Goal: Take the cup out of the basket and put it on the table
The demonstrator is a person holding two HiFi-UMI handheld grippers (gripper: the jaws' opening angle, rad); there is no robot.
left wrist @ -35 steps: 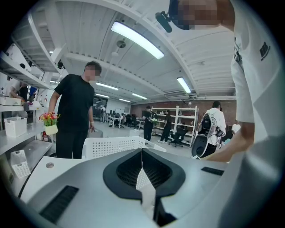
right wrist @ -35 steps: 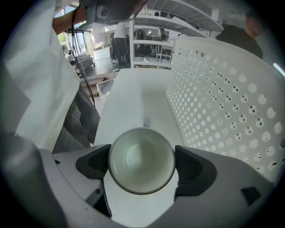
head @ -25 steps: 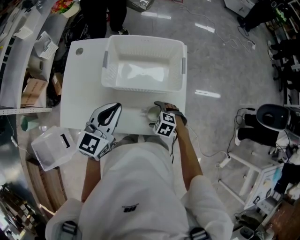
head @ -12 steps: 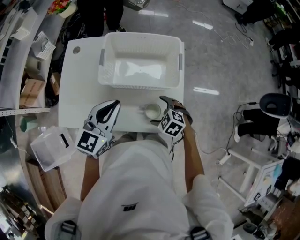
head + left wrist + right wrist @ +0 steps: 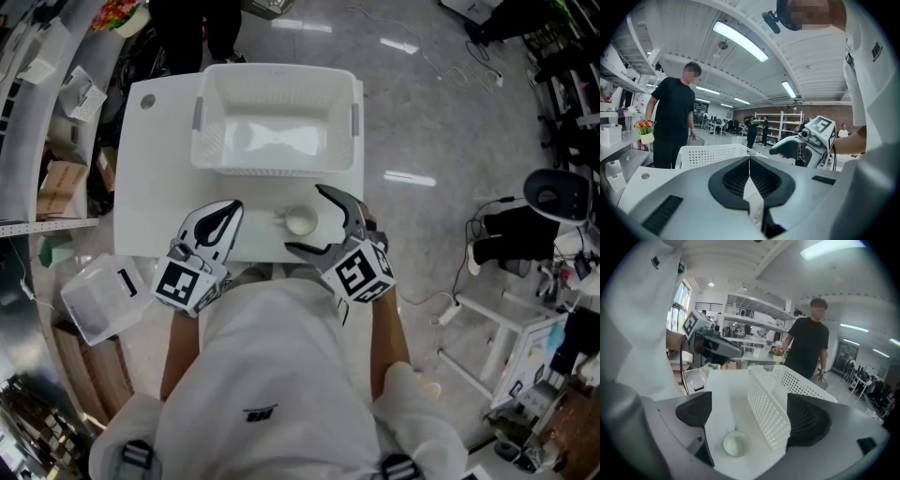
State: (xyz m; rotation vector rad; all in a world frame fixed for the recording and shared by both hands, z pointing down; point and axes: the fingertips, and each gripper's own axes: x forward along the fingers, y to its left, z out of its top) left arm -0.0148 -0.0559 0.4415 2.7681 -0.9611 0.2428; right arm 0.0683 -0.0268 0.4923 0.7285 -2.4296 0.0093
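— Why is the cup (image 5: pixel 302 221) standing on the table (image 5: pixel 159 169), just in front of the basket (image 5: pixel 272 172)?

— It appears to have been set down there, upright and clear of the basket's near wall, so the task looks complete.

— And the jaws?

— The right gripper (image 5: pixel 750 416) hangs above the cup, its jaws just opened wide and pressing nothing. The left gripper (image 5: pixel 225 211), in front of the basket's left corner, is closed and empty.

No legible text; shirt logo (image 5: pixel 260 415) too small to read.

cup (image 5: pixel 301 221): on table (image 5: pixel 157 183), just before basket (image 5: pixel 274 167) | basket: on table, far side
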